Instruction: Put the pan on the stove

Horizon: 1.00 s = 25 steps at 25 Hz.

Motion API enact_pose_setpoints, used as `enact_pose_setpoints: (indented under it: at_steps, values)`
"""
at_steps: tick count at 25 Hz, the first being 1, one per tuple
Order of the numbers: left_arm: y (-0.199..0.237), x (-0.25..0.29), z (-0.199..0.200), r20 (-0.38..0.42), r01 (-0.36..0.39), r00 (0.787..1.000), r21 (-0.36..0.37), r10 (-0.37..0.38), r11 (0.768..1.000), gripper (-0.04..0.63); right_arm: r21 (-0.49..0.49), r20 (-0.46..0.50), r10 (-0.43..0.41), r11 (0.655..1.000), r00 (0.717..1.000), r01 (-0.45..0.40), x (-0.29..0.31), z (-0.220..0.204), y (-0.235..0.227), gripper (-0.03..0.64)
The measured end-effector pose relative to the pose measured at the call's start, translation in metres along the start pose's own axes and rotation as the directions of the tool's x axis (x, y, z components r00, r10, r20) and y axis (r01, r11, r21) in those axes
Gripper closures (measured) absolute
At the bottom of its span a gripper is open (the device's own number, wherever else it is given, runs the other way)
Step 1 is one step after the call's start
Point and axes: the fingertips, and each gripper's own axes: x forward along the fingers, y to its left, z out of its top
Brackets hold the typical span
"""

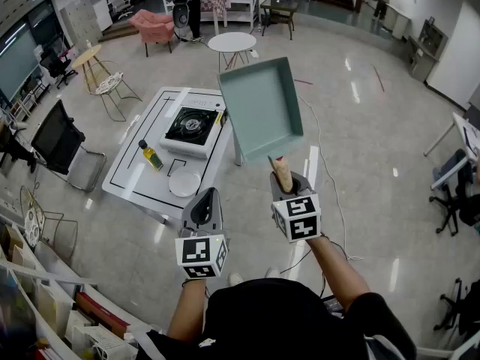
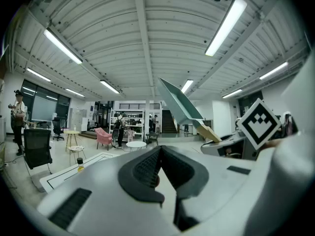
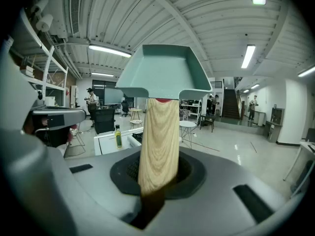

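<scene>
Holding the teal pan (image 1: pixel 261 107) up in the air by its wooden handle (image 3: pixel 158 141), my right gripper (image 1: pixel 289 181) is clamped on the near end of that handle, so all the weight hangs out far from the pads. My left gripper (image 1: pixel 204 202) has nothing in it and its jaws look pressed together, though that view is pretty cramped. The stove (image 1: pixel 192 126) sits on the low white table (image 1: pixel 135 180), well off to the far left of the pan, so there's a carry to do. My worry is the pan swivelling or drooping in the grip on the way, since only wood is pinched. There's also an oil bottle (image 1: pixel 151 154) just beside the stove that a low swing could knock over.
</scene>
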Motion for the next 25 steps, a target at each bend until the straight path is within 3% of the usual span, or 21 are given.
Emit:
enact_pose_setpoints:
  at_steps: [25]
  values:
    - [-0.068,0.014,-0.019,-0.037,-0.074,0.997,0.013,0.074,0.997,0.585,-0.01,-0.024,0.104,0.995,0.994,-0.104,-0.017,-0.031,-0.05,0.581]
